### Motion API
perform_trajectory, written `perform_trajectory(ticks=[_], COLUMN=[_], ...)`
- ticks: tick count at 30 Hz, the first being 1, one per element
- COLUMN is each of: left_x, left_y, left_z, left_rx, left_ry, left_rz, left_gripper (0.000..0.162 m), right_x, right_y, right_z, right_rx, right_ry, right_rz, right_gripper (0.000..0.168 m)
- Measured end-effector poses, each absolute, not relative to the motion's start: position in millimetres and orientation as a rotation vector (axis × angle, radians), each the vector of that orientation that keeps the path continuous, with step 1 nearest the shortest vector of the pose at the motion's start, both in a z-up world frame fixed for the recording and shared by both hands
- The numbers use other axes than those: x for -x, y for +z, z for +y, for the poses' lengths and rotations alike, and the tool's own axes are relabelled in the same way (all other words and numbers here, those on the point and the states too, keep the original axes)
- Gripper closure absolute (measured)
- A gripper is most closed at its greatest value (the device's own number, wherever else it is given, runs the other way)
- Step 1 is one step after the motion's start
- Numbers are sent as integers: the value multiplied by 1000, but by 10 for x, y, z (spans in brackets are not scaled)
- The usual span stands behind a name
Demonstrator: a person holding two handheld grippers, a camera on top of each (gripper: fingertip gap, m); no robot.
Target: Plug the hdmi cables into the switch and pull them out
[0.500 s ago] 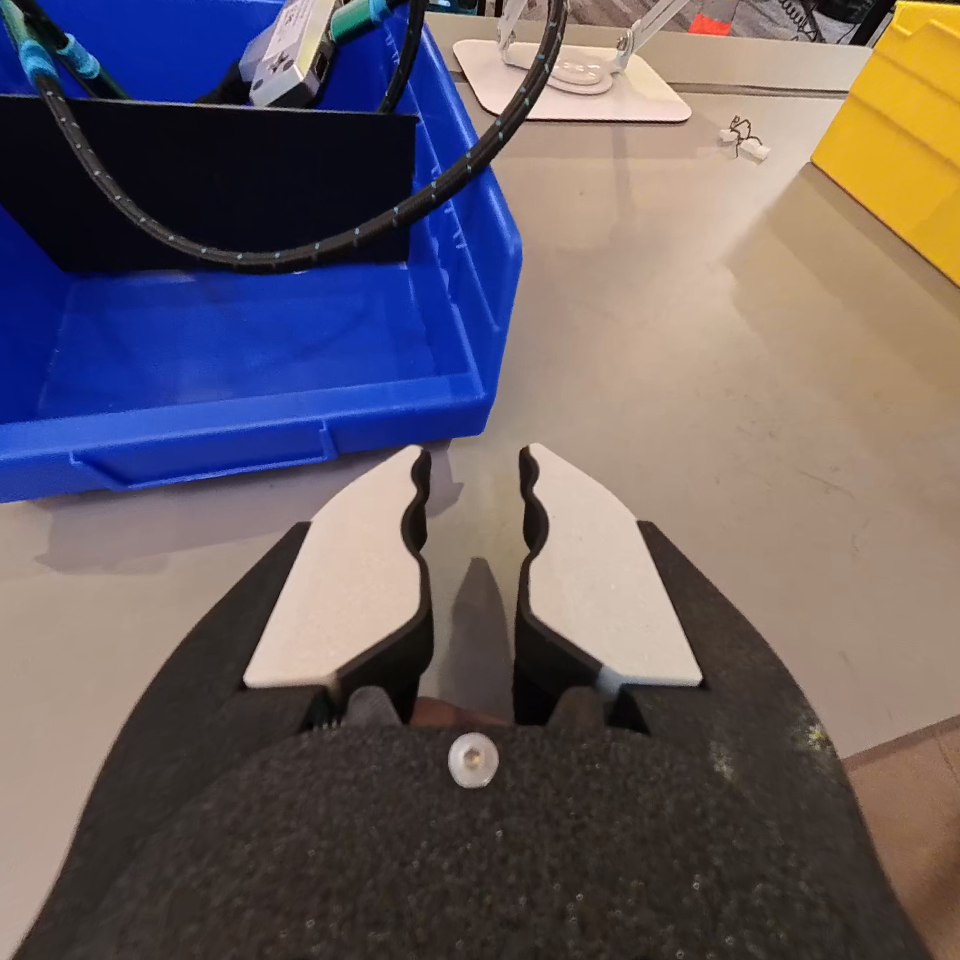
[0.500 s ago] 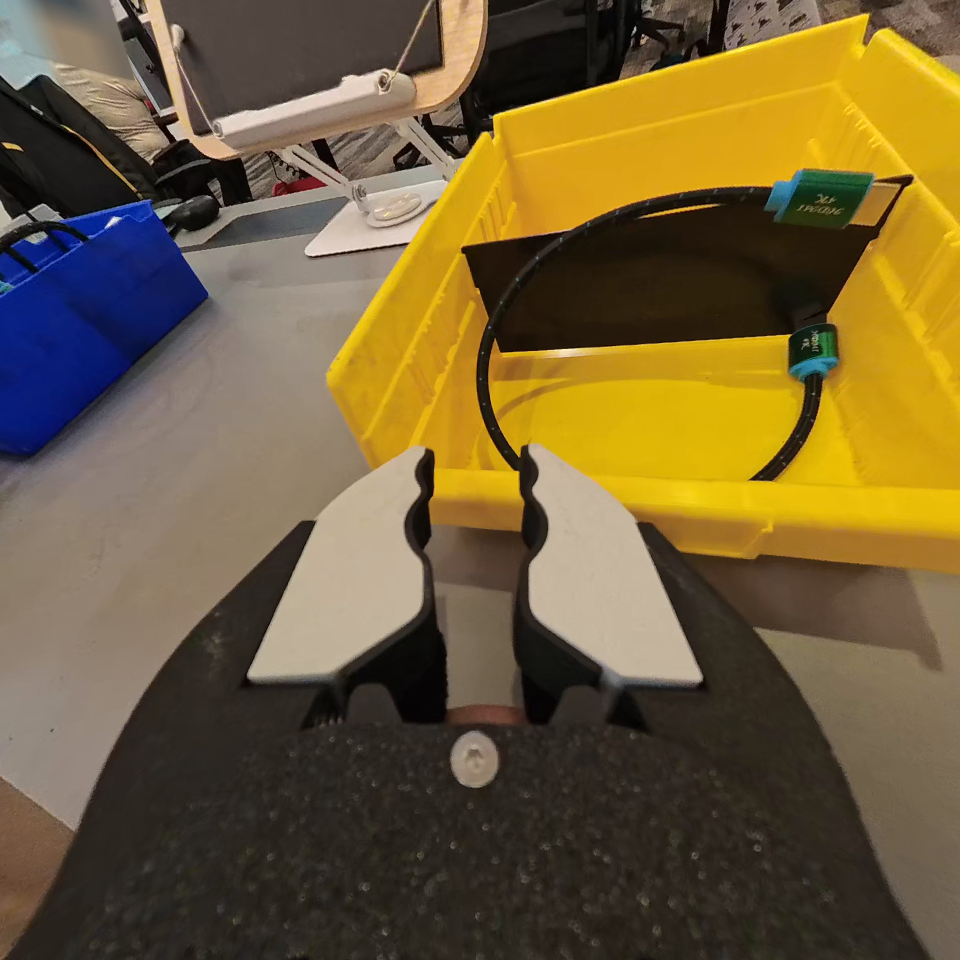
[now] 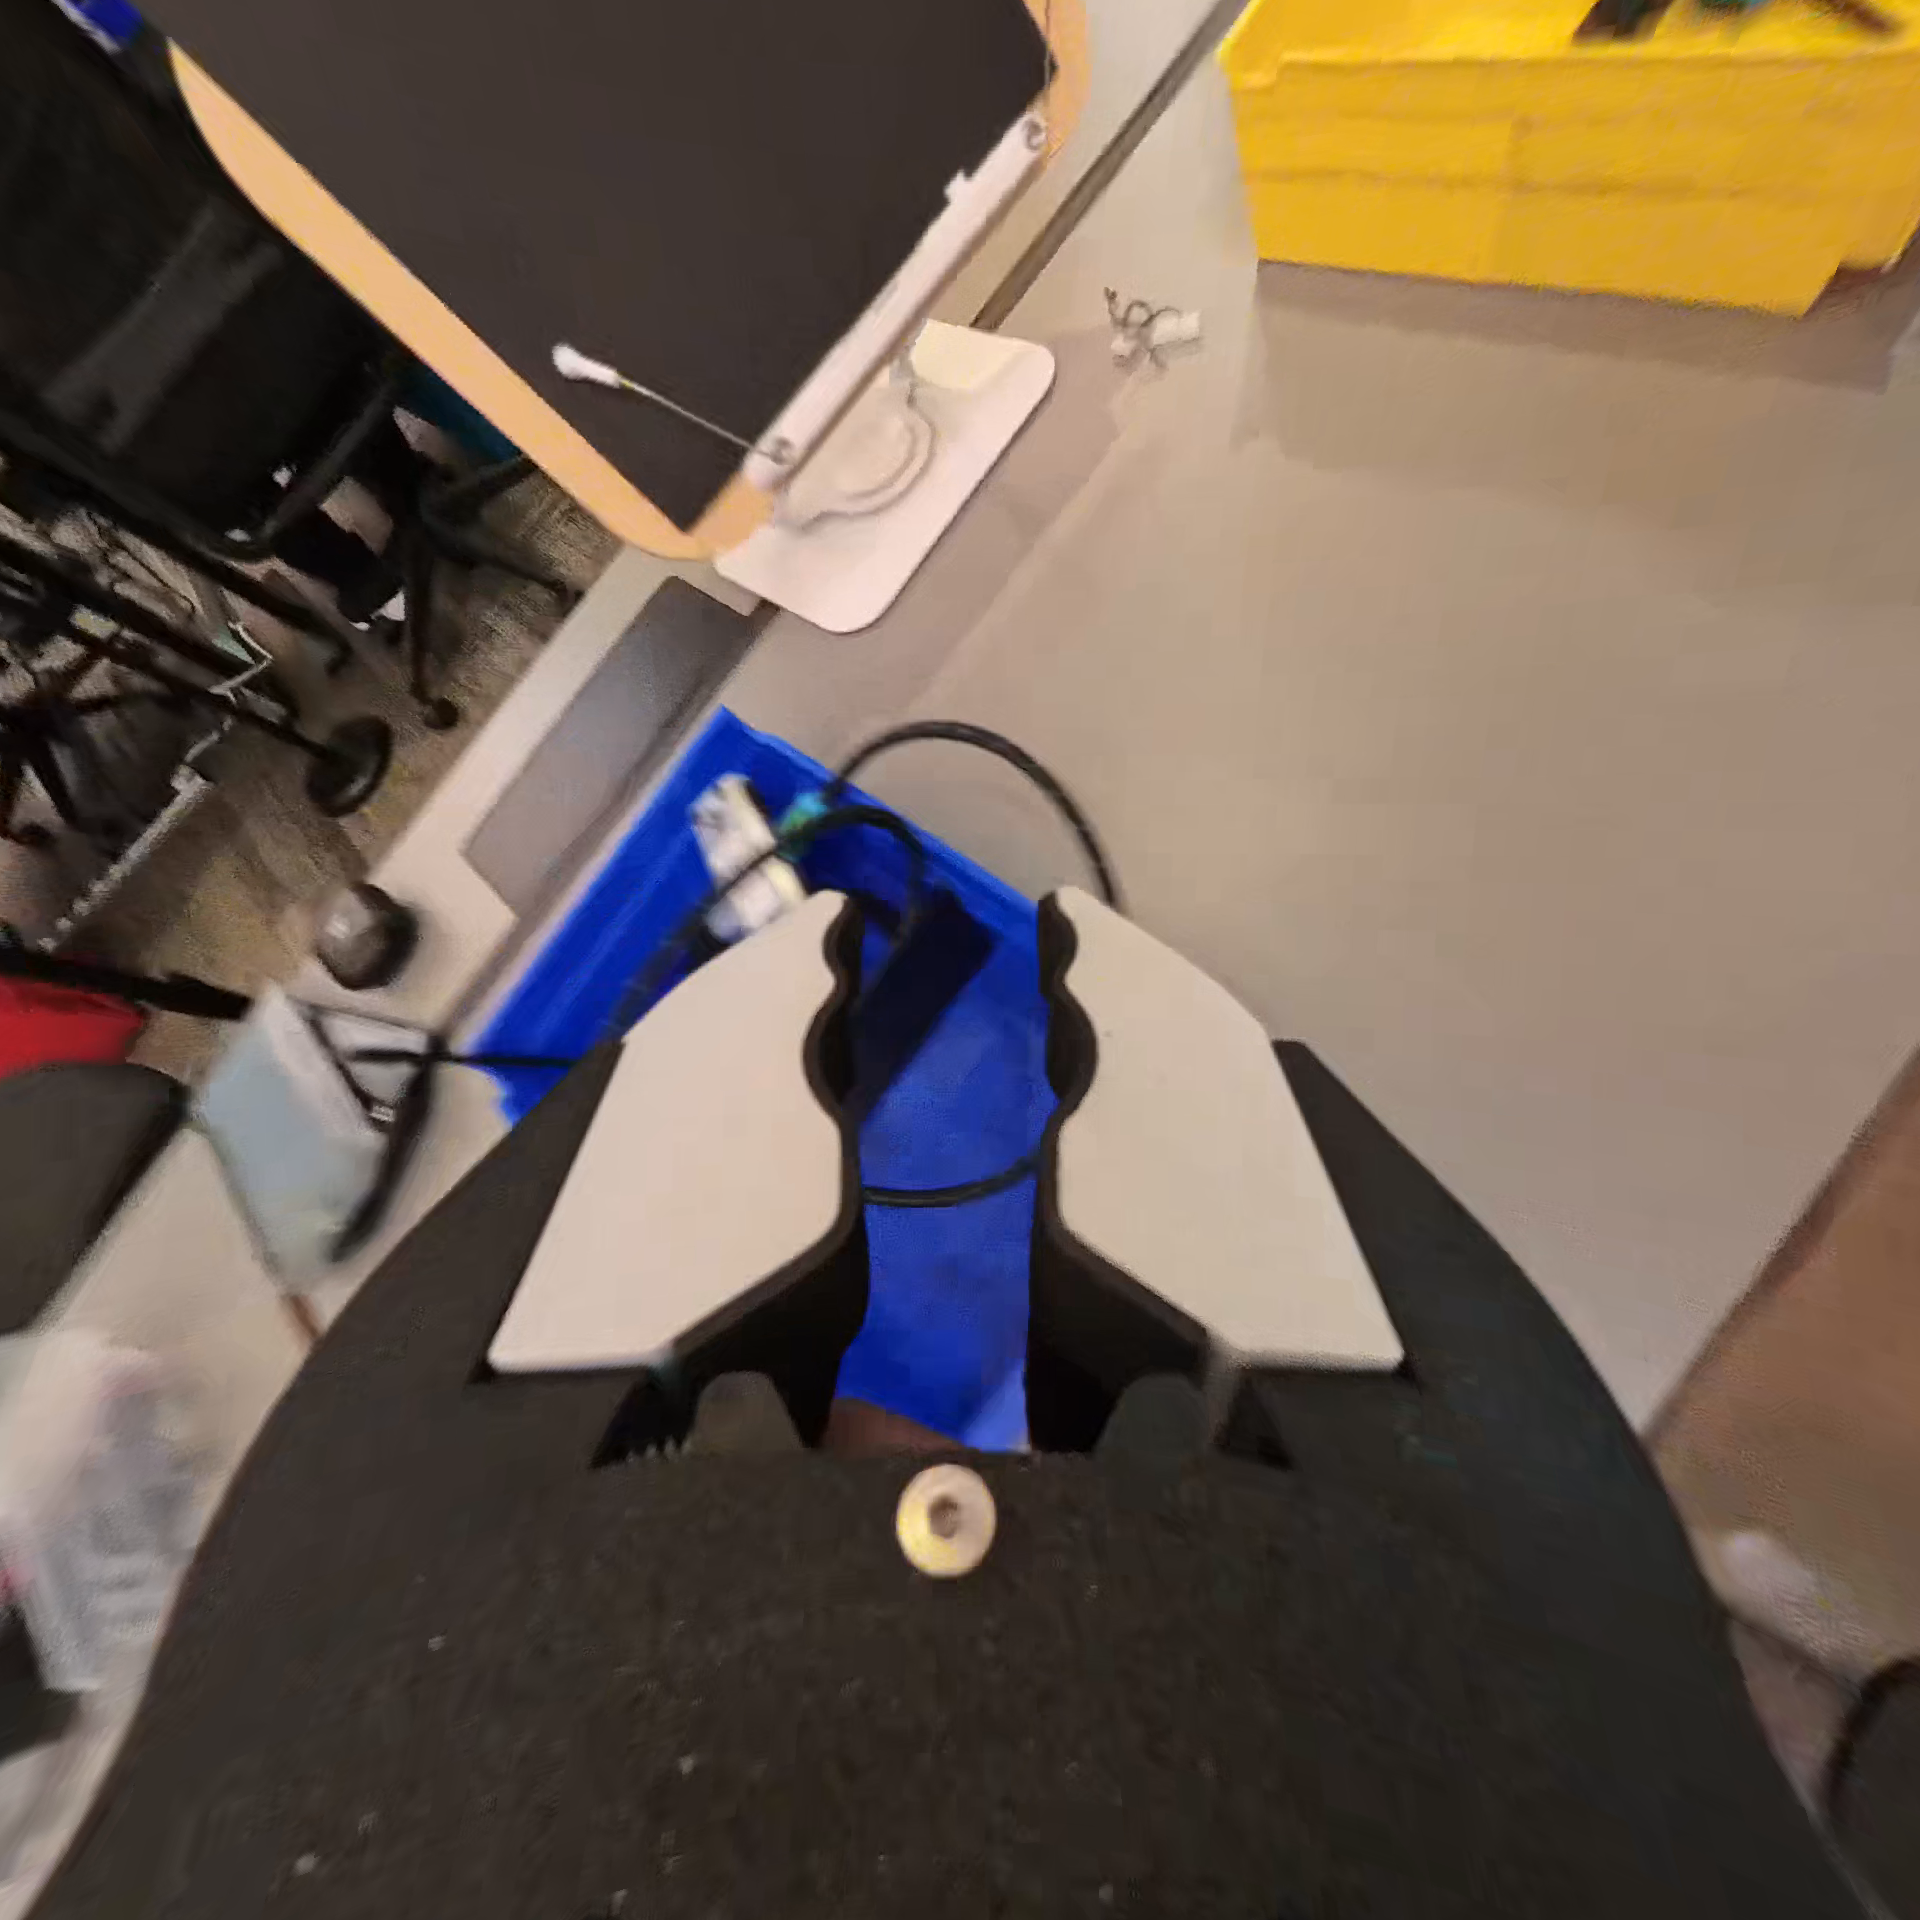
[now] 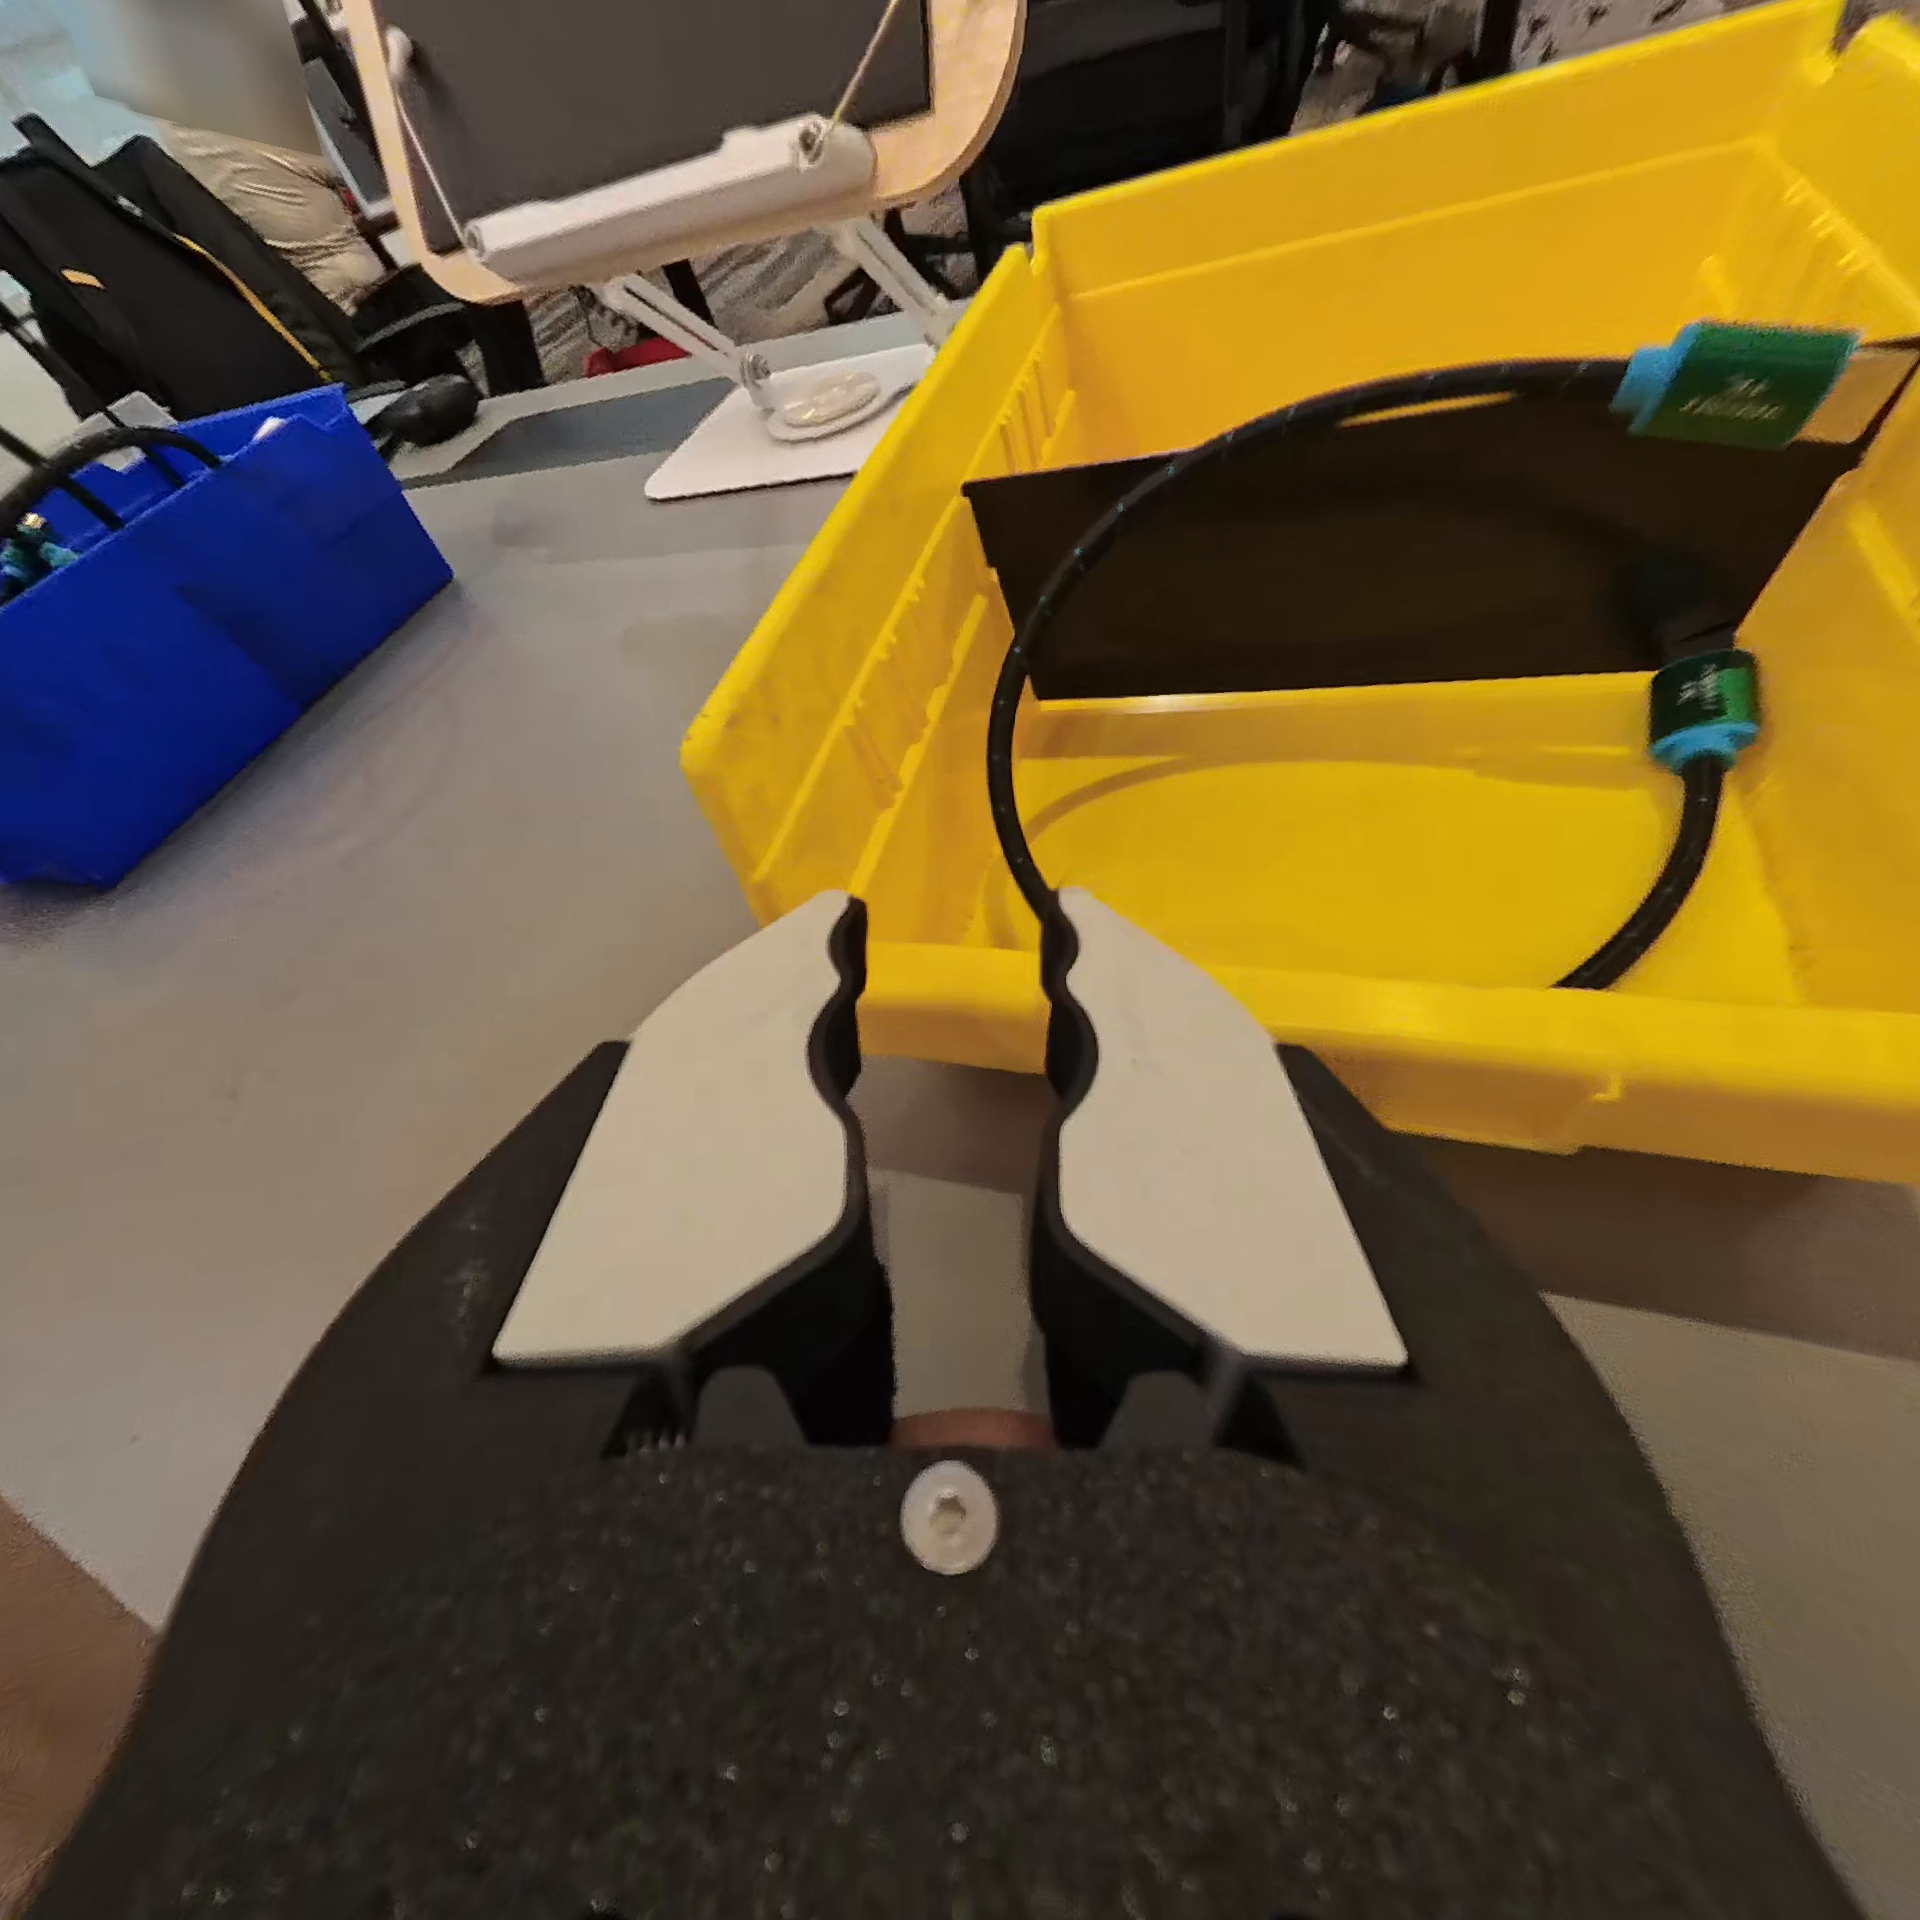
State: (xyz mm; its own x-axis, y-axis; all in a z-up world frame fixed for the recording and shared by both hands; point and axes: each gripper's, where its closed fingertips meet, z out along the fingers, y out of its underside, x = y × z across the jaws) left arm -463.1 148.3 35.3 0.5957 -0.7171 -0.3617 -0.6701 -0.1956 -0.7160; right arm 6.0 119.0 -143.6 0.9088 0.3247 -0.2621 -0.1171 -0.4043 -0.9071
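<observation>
Glossy yellow plastic bin (image 4: 1351, 1049), braided black cable (image 4: 1013, 748) (matt), smooth grey tabletop (image 4: 416, 883).

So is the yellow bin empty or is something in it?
Not empty. The yellow bin holds a black HDMI cable with green plugs and a black divider.

We held our left gripper (image 3: 948, 925) above the blue bin (image 3: 935, 1132), with its two fingers apart and nothing between them. Inside the bin we saw a small silver switch (image 3: 743, 857) with black cables (image 3: 997, 769) looping out. A yellow bin (image 3: 1558, 156) sat far off on the grey table (image 3: 1455, 727).
</observation>
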Motion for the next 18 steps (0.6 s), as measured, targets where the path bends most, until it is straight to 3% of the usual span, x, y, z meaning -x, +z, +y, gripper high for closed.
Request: perform_trajectory(ticks=[4, 8, 12, 18], left_x=[4938, 5117, 5309, 5330], left_y=[512, -160, -923, -1382], left_z=[2374, 2899, 3206, 3402], left_rx=[1928, 2025, 2161, 2031], left_ry=[199, 148, 157, 207], left_rz=[1379, 1746, 1953, 2131], left_gripper=[125, 129, 118, 118], right_x=[-20, -32, -15, -230], right_y=[-1455, -1451, -1449, -1402], right_z=[1202, 1220, 1171, 1173], right_rx=[1938, 1930, 1922, 1869], right_ry=[493, 468, 566, 638], right_rz=[-169, -196, -182, -49], right_gripper=[136, 136, 134, 126])
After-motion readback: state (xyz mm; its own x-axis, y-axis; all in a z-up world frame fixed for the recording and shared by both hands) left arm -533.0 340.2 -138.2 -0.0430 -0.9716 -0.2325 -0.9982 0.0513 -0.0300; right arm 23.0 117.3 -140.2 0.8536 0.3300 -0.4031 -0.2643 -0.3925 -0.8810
